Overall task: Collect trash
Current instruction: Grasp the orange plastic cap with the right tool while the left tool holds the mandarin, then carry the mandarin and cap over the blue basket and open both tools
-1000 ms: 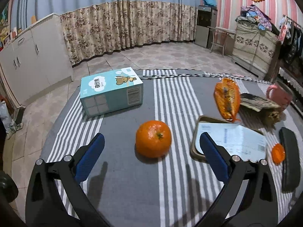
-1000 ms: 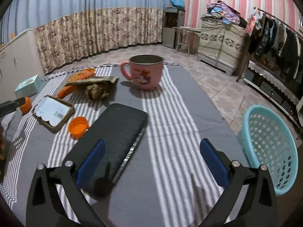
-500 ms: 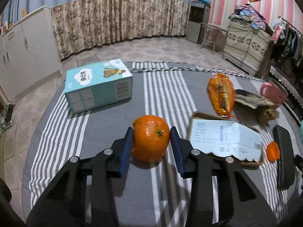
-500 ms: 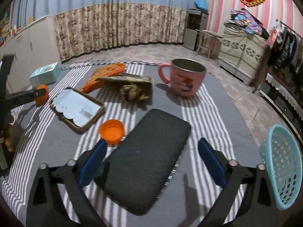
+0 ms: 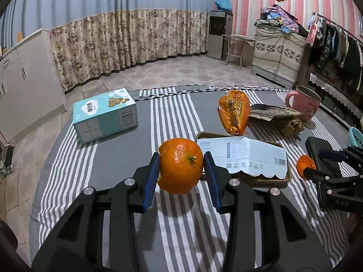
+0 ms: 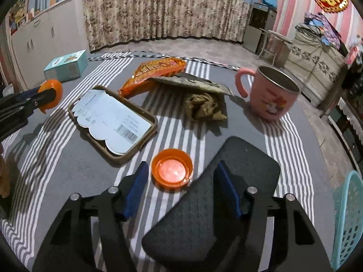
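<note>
1. The left gripper [image 5: 180, 166] was clamped on an orange peel [image 5: 180, 165], its blue pads pressed against the peel's two sides. The peel appeared lifted clear of the striped tablecloth [image 5: 127, 149], with a shadow beneath it.
2. In the right wrist view the same peel [image 6: 51, 94] showed at the far left, pinched in the left gripper's tips, hollow at its lower edge.
3. The right gripper [image 6: 181, 188] stood parted, holding nothing. An orange bottle cap [image 6: 172, 170] lay upturned on the cloth just ahead of and between its fingers; whether a pad touched it could not be told.
4. A black pad-like object [image 6: 215, 204] lay beside the cap, under the right finger.
5. A brown tray [image 5: 287, 178] with a white printed paper [image 5: 245, 156] on it sat near the peel, to its right.
6. Behind the tray lay an orange snack wrapper [image 5: 233, 113], touching a piece of torn brown cardboard [image 5: 272, 112] that rested over a crumpled brownish wad [image 6: 204, 105].
7. A pink mug [image 6: 270, 95] stood upright near the cardboard.
8. A light blue box [image 5: 105, 115] sat at the cloth's far left, well apart from the rest.
9. A turquoise basket [image 6: 347, 222] stood off the table's right edge.
</note>
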### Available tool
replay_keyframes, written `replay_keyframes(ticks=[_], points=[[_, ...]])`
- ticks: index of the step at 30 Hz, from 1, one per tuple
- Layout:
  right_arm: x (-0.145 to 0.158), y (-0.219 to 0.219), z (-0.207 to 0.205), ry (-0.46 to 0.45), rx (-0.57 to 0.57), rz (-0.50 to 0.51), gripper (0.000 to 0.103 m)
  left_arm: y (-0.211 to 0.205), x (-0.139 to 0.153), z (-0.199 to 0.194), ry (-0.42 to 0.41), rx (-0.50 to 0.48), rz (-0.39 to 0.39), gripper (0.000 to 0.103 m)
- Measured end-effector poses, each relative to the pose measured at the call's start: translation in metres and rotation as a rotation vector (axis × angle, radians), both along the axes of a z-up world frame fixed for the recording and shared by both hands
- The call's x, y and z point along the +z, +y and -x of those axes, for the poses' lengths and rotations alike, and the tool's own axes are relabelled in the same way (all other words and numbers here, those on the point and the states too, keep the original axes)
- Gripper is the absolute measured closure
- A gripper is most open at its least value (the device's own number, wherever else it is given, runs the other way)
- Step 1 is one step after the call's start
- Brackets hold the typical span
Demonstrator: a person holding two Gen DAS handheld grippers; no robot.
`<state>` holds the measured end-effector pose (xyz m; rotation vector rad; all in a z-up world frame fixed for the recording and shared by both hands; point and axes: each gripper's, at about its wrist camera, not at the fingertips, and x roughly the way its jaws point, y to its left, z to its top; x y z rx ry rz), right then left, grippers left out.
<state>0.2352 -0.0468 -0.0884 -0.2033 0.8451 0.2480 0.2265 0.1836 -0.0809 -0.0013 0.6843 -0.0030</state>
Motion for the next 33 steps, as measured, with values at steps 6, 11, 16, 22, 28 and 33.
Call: replay_keyframes(ticks=[6,11,16,22,28,33], points=[[-0.007,0.015,-0.008,0.043,0.045,0.031,0.061,0.014,0.001,-0.002,0.002,0.034,0.027,0.065],[-0.006,0.011,-0.009,0.030,0.038,-0.004,0.063,0.014,0.007,0.001,0.005,0.049,0.020,0.065],[0.022,-0.011,0.006,-0.059,0.017,-0.053,0.063,0.005,0.014,0.005,0.005,0.051,0.010,0.065],[0.056,-0.078,0.030,-0.161,-0.077,-0.089,0.063,-0.029,0.028,0.014,-0.014,0.037,0.029,0.065],[0.077,-0.167,0.056,-0.211,-0.198,-0.080,0.063,-0.087,0.043,0.030,-0.061,0.003,0.056,0.065],[0.076,-0.257,0.082,-0.226,-0.351,-0.051,0.063,-0.138,0.051,0.037,-0.078,-0.050,0.064,0.065]])
